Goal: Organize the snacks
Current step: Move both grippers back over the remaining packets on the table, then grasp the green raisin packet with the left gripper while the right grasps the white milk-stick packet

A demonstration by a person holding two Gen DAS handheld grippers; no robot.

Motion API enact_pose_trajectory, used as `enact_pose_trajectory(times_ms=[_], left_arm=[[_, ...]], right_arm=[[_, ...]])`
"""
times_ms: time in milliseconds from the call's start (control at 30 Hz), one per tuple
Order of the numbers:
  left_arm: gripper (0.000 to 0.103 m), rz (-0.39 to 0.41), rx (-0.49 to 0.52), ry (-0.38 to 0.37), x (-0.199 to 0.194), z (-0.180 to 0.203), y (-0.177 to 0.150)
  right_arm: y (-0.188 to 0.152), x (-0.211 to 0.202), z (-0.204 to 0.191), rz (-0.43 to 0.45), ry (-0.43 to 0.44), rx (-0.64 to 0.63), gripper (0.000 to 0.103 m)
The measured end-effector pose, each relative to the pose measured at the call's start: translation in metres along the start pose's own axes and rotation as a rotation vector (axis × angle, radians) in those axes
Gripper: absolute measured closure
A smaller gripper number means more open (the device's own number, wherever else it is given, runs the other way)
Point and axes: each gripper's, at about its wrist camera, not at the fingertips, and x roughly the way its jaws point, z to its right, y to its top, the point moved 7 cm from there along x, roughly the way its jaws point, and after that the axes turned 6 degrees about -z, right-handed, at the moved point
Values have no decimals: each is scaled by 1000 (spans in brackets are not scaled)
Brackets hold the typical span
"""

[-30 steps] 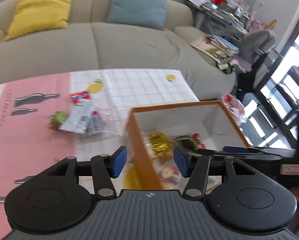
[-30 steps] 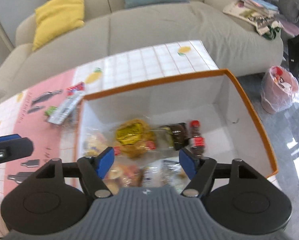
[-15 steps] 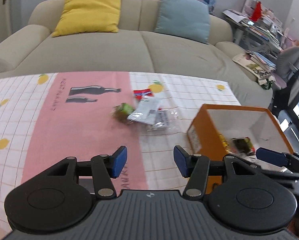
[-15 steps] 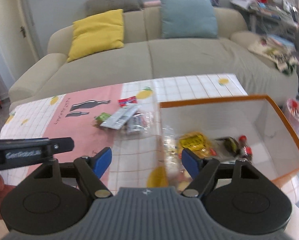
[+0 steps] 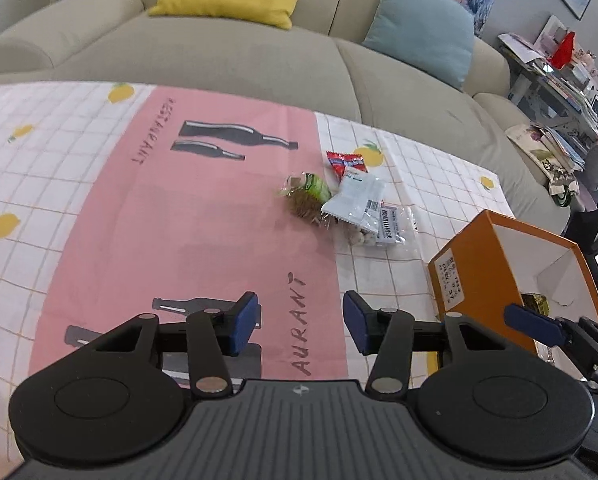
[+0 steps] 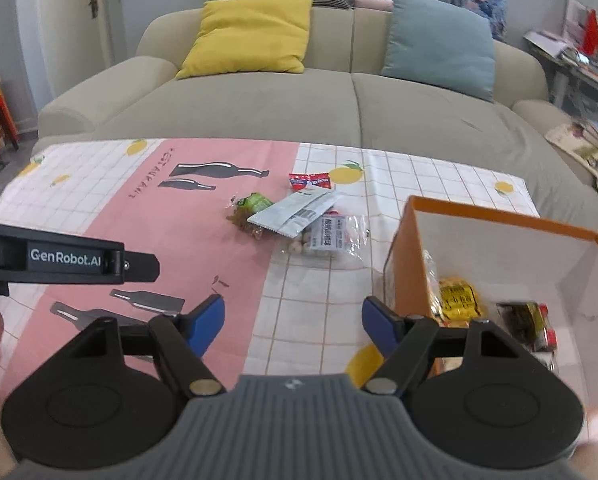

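Observation:
A small pile of snacks lies on the tablecloth: a white packet [image 5: 355, 197] [image 6: 297, 212], a green-topped bag [image 5: 309, 194] [image 6: 251, 209], a red packet [image 5: 345, 161] [image 6: 310, 181] and a clear bag of nuts [image 5: 383, 229] [image 6: 331, 236]. An orange box [image 5: 471, 260] [image 6: 409, 264] with white inside stands to their right and holds several snacks, among them a yellow packet [image 6: 457, 298]. My left gripper [image 5: 301, 322] is open and empty, above the pink cloth near the pile. My right gripper [image 6: 293, 326] is open and empty, left of the box.
The table carries a pink and white checked cloth [image 5: 159, 208] [image 6: 139, 208]. A beige sofa [image 5: 239, 60] [image 6: 339, 108] with a yellow cushion [image 6: 247, 38] and a blue cushion [image 6: 439, 42] stands behind it. A cluttered desk [image 5: 559, 76] is at the far right.
Both grippers have pulled back from over the orange box and swung left toward the table. The snack pile now sits nearer the middle of both views. Both stay open and empty.

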Motion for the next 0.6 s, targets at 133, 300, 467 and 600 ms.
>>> enact_pose_trajectory(times_ms=[133,300,467,600], left_arm=[[52,-27,38,14,15,-1,11],[46,-25,99,5,35,1,38],[41,-40,77,-13,57,-1,68],[41,-59,-2,-30,75,-8,90]], right_arm=[[13,20,5,-19,0,5,40],[38,46,17,-36,25,76,41],[61,77,26,-65,80,185,41],[78,107,28,-94,76,205,39]])
